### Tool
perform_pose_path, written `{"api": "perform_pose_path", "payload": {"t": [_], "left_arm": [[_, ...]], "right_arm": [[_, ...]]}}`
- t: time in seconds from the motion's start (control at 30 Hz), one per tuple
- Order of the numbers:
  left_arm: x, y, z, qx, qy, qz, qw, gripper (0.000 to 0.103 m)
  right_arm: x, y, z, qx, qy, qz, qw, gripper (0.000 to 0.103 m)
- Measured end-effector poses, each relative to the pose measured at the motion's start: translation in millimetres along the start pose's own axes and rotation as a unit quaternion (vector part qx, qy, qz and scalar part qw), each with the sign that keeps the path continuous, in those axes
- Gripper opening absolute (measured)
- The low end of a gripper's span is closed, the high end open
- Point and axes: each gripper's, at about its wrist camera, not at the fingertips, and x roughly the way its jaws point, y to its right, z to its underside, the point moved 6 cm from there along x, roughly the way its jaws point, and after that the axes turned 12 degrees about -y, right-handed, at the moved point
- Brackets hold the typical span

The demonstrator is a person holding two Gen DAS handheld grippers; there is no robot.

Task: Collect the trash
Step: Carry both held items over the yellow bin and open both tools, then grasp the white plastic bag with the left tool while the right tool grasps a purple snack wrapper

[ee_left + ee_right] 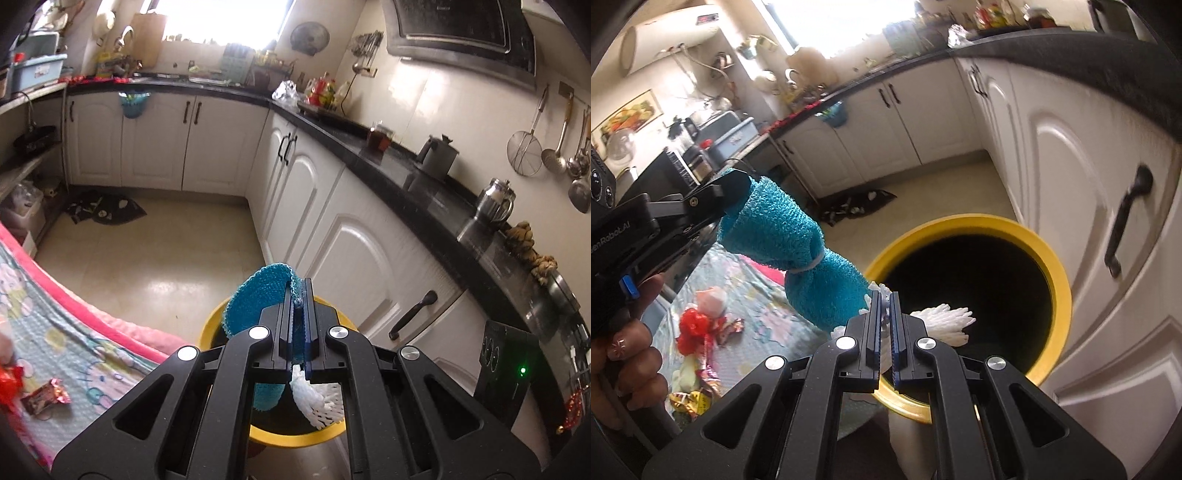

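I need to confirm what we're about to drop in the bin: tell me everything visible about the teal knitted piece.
The teal knitted piece looks like soft, coarse-knit cloth, cinched near its middle by a thin white band. The left tool is shut on its upper end, so it hangs slanting down toward the yellow bin. Its lower end meets white foam netting, which the right tool pinches. It hangs in the air near the bin's rim, above the patterned cloth.

One yellow bin, one teal cloth, one white foam net, two hand-held grippers.
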Motion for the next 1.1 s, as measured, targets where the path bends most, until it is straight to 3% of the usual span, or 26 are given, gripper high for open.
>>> {"api": "perform_pose_path", "payload": {"t": [0.1, 0.13, 0.17, 0.2, 0.23, 0.33, 0.4, 0.5, 0.73, 1.1], "left_arm": [[14.3, -3.1, 3.5, -0.006, -0.01, 0.0, 0.9999, 0.003], [18.3, -6.2, 5.0, -0.011, -0.013, -0.005, 0.9998, 0.007], [20.6, -9.4, 6.6, -0.015, -0.016, -0.01, 0.9997, 0.021], [20.6, -12.2, 7.9, -0.017, -0.016, -0.017, 0.9996, 0.035], [18.6, -16.9, 9.9, -0.019, -0.015, -0.027, 0.9993, 0.04], [7.5, -29.5, 14.1, -0.025, -0.007, -0.046, 0.9986, 0.056], [-5.3, -39.7, 17.4, -0.032, 0.001, -0.062, 0.9976, 0.076], [-27.8, -55.5, 24.2, -0.038, 0.017, -0.09, 0.9951, 0.092], [-85.1, -99.1, 42.1, -0.063, 0.042, -0.142, 0.987, 0.092], [-173.3, -179.7, 71.9, -0.127, 0.084, -0.204, 0.967, 0.092]], "right_arm": [[6.6, 9.4, -0.4, 0.015, -0.012, 0.012, 1.0, 0.012], [7.5, 11.9, -0.2, 0.017, -0.013, 0.022, 1.0, 0.024], [7.4, 15.9, 0.5, 0.021, -0.012, 0.035, 0.999, 0.039], [7.1, 20.3, 0.8, 0.027, -0.011, 0.048, 0.998, 0.047], [6.4, 24.0, 1.2, 0.033, -0.008, 0.056, 0.998, 0.051], [2.2, 26.9, 0.6, 0.034, 0.002, 0.076, 0.997, 0.051], [-2.4, 21.8, 0.0, 0.029, 0.012, 0.077, 0.996, 0.053], [-12.1, 5.2, -1.8, 0.006, 0.036, 0.074, 0.997, 0.06], [-23.2, -52.4, -5.1, -0.061, 0.059, 0.039, 0.996, 0.067], [-12.2, -162.7, 27.8, -0.178, 0.024, -0.037, 0.983, 0.069]]}}
